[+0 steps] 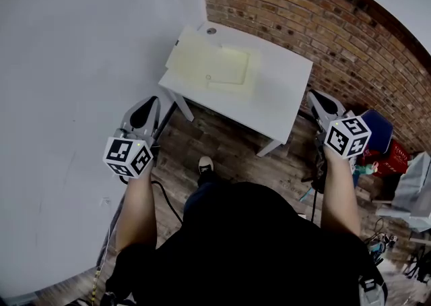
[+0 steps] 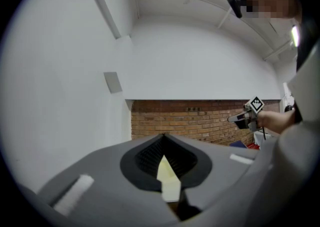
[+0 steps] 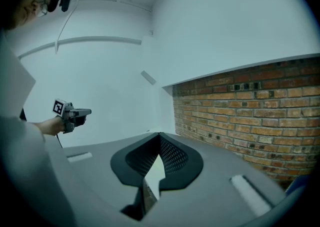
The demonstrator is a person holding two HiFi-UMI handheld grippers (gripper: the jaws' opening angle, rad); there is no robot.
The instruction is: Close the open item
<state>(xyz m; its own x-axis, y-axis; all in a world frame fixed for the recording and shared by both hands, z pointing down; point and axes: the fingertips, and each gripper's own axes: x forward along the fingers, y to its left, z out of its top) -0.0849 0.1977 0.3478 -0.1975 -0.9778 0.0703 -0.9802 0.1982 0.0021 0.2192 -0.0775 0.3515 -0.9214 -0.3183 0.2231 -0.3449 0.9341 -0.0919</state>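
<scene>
**Two clenched, empty grippers; one open folder waiting on the table**

Head view: one white table (image 1: 283,106) is standing against the brick wall (image 1: 350,35); one pale yellow folder (image 1: 212,65) is lying flat and open on its far left part, both leaves spread side by side. The left gripper (image 1: 145,114) and right gripper (image 1: 322,106) are hovering on either side of the table's near end, well apart from the folder and touching nothing. Count: two grippers, one table, one folder, one shoe (image 1: 205,163) showing on the wooden floor.

Left gripper view: the left gripper's jaws are pressing together at the tips, gripping nothing; a pale sliver is showing through the slot behind them, and what it is cannot be told. One other gripper, the right, is appearing at the far right.

Right gripper view: the right gripper's jaws are likewise meeting at the tips, with nothing clamped; one other gripper, the left, is appearing at the left.

Procedure, as a judgement: the approach is the step in hand.
- Bring both grippers down over the table; part the jaws before contact.
- Catch the outer edge of one leaf only; the sheet is probably thin and limp, so pinch close to the edge.
- Steady the other leaf with the second gripper; swing the caught leaf over the fold line, keeping it low, and release it once the edges are lining up.
</scene>
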